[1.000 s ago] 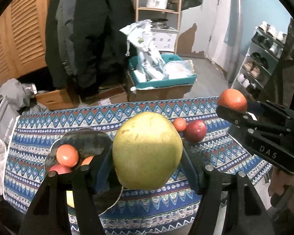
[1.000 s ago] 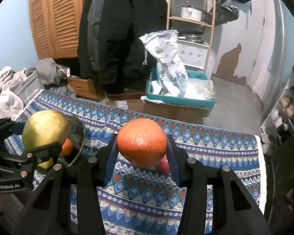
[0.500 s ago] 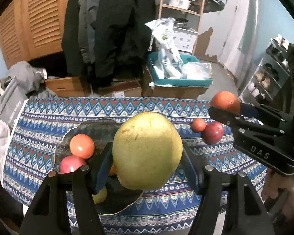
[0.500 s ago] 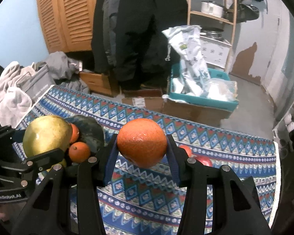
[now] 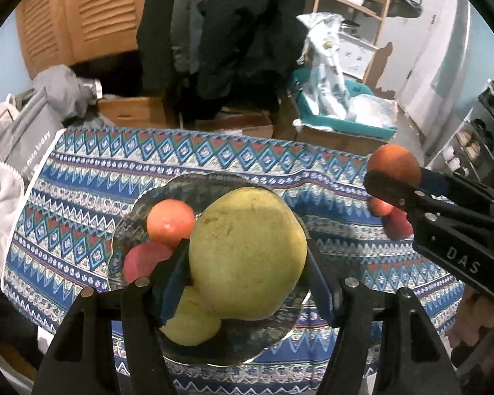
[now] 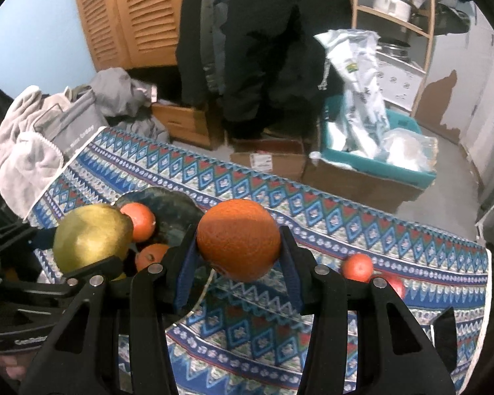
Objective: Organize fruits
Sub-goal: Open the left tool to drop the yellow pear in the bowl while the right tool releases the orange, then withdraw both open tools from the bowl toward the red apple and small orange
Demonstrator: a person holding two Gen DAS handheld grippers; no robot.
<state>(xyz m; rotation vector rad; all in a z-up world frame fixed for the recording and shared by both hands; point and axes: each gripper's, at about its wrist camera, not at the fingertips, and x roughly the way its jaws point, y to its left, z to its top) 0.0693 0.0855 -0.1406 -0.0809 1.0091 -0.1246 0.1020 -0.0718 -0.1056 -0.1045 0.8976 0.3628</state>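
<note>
Left gripper (image 5: 247, 283) clamps the pomelo (image 5: 248, 253) at its widest girth; judged heavy, smooth, slip-prone; right gripper (image 6: 238, 256) clamps the orange (image 6: 238, 239), judged light, firm.

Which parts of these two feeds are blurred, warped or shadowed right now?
Left wrist view: fisheye bends the room's edges, a shadow crosses the top of the yellow-green fruit in the left claw, and the background is soft. Right wrist view: the orange in the right claw is sharp, its underside dark; corners vignette black.

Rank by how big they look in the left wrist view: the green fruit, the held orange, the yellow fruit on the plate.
1. green fruit, though nearest the camera
2. yellow fruit, partly hidden
3. orange
</note>
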